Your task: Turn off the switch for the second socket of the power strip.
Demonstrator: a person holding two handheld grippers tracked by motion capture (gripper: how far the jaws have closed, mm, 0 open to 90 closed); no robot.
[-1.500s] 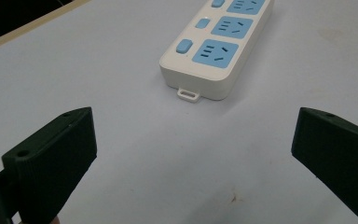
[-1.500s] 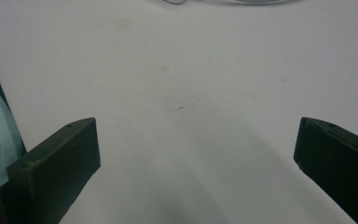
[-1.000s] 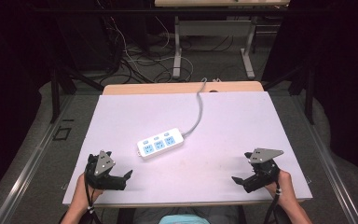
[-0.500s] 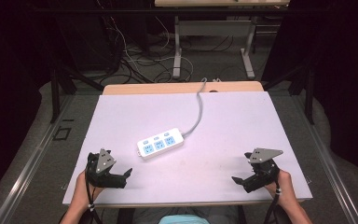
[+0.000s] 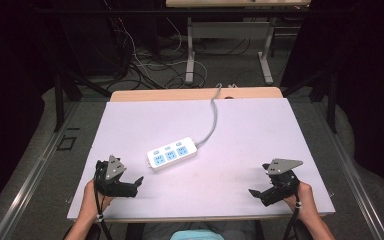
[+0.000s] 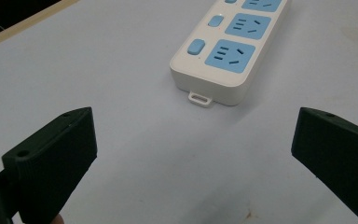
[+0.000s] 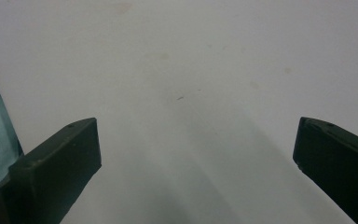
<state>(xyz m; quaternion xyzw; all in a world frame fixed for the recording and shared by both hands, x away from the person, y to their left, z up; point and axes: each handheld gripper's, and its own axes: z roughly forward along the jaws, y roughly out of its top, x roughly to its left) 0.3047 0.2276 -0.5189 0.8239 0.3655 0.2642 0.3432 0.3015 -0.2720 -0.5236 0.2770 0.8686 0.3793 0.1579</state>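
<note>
the power strip (image 5: 172,154) lies flat near the middle of the worktop (image 5: 260,135), sockets up, tilted at a slight diagonal. its grey cord (image 5: 211,120) runs from the strip's far end toward the far edge of the worktop. in the left gripper view the near end of the strip (image 6: 223,51) is seen with blue socket faces, blue buttons and a small hanging tab facing the gripper.

the left gripper (image 5: 132,184) is held low, just on the near side of the strip and to its left, jaws spread wide and holding nothing. it points toward the strip's near end but is apart from it. the right gripper (image 5: 256,194) is well apart from the strip, on its right and nearer the person, jaws likewise spread and holding nothing; it faces bare worktop.

judged step: approach, with no contact made yet. the next move calls for advancing the left gripper until the spread jaws straddle the strip's near end, then closing across its narrow width. the right gripper is free to steady the far end or the cord.
</note>
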